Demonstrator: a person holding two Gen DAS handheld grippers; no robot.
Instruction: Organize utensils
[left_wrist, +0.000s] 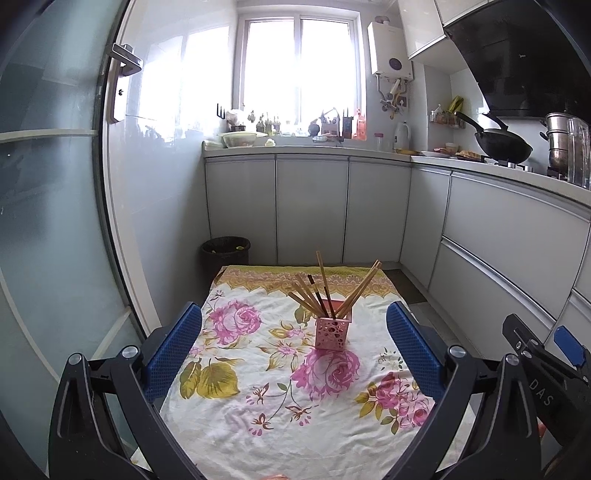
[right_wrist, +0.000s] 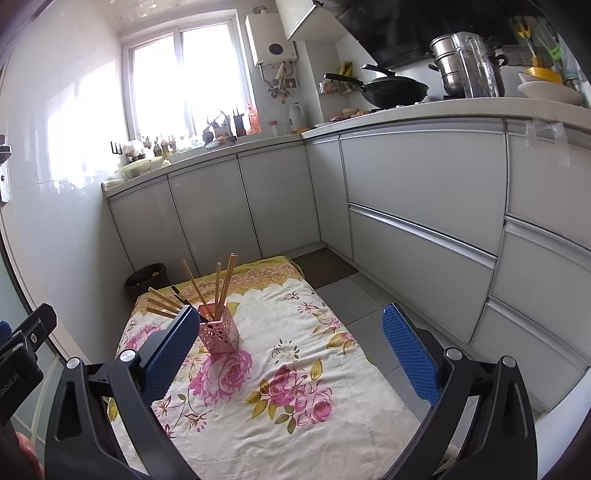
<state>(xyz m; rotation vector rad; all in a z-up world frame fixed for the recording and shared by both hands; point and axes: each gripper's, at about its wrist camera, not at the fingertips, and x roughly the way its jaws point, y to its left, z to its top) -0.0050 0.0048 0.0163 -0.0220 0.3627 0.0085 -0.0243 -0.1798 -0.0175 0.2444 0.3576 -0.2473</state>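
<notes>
Chopsticks (left_wrist: 325, 291) stood fanned in the pink holder (left_wrist: 331, 333) at your left gripper's (left_wrist: 294, 347) twelve o'clock, on the floral cloth (left_wrist: 280, 424). Your left and right gripper (right_wrist: 290, 350) both gaped wide, holding nothing. Those sticks looked light, stiff and slippery; pinching mid-shaft seemed safest, since the holder could tip.

windowsill clutter (left_wrist: 295, 125) too small to tell, bin (right_wrist: 146, 279) partly hidden
</notes>
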